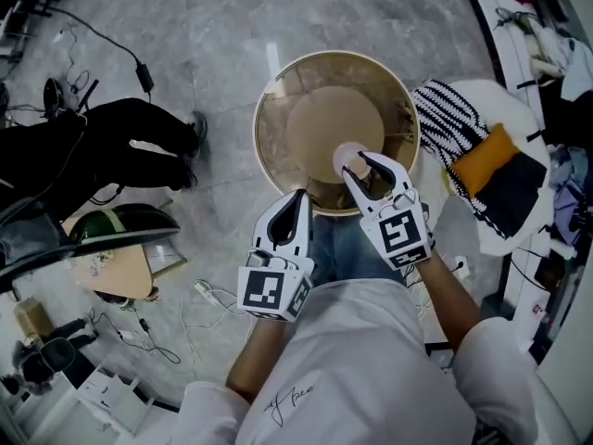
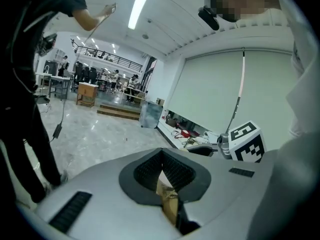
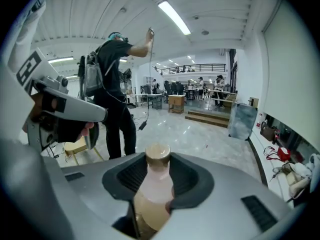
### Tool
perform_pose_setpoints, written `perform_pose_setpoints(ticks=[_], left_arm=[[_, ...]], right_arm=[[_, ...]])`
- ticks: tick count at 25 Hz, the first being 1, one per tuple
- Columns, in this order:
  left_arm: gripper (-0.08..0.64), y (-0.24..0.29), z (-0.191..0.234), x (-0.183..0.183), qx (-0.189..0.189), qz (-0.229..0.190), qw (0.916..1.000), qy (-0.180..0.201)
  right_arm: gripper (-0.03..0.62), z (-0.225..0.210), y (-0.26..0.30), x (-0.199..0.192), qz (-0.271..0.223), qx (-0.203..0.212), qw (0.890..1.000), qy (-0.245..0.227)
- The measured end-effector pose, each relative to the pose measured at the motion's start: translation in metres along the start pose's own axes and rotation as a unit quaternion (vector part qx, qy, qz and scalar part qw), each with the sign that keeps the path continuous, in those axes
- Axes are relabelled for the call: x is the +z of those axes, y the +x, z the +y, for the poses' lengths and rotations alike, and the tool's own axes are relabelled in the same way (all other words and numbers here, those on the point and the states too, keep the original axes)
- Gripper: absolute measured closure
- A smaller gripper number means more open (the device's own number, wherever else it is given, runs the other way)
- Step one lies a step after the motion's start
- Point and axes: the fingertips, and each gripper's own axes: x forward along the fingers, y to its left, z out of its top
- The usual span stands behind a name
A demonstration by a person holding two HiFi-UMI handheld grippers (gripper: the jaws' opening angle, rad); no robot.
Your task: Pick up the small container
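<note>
right gripper [image 1: 355, 167]: fingers clamped on the small container [image 3: 154, 181] | container: pale body, tan cap standing past the fingertips | position: in the right gripper's grip, over the near part of the round tabletop [image 1: 273, 128] | left gripper [image 1: 296, 200]: fingers together, nothing between them, just beside the right gripper at the tabletop's near rim

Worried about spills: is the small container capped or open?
Capped: a tan cap tops the small container, gripped between the right gripper's jaws.

Hidden: small container [image 3: 152, 191] base (in right gripper [image 3: 159, 160])
</note>
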Motion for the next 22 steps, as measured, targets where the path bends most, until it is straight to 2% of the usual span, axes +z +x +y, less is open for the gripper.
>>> perform_pose_setpoints(ticks=[22], left_arm=[[0.551, -0.038, -0.020, 0.032, -0.031, -0.024, 0.9990, 0.021]], right_arm=[[0.445, 0.025, -0.056, 0.047, -0.019, 0.006, 1.000, -0.013]])
